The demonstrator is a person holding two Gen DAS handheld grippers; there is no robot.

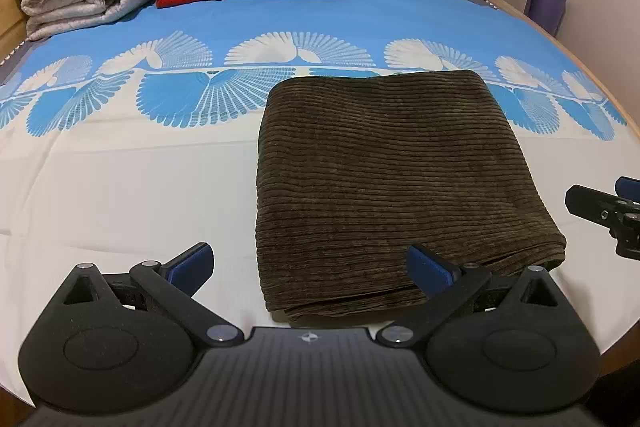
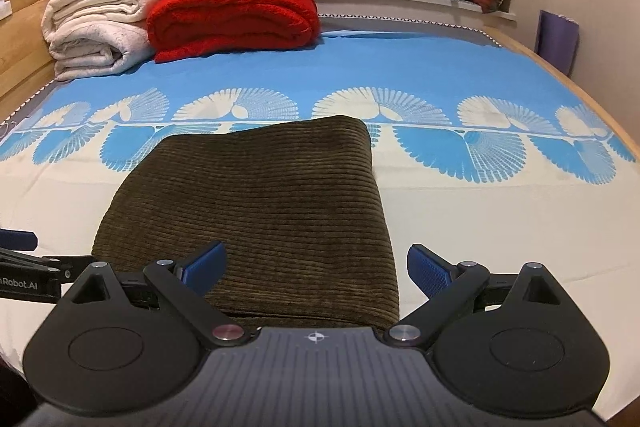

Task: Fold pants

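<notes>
pants (image 1: 396,187): one pair, olive corduroy, folded into one rectangle, lay on bed (image 1: 120,187) just ahead of both jaws | left gripper (image 1: 310,263): jaws released, spread wide, empty | right gripper (image 2: 316,263): jaws released, empty | far beyond jaws: one red blanket (image 2: 236,15), one stack of white blankets (image 2: 96,39)

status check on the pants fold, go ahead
Left gripper open, right gripper open, both empty. Brown corduroy pants folded flat on bedsheet. Nothing in the way.
</notes>
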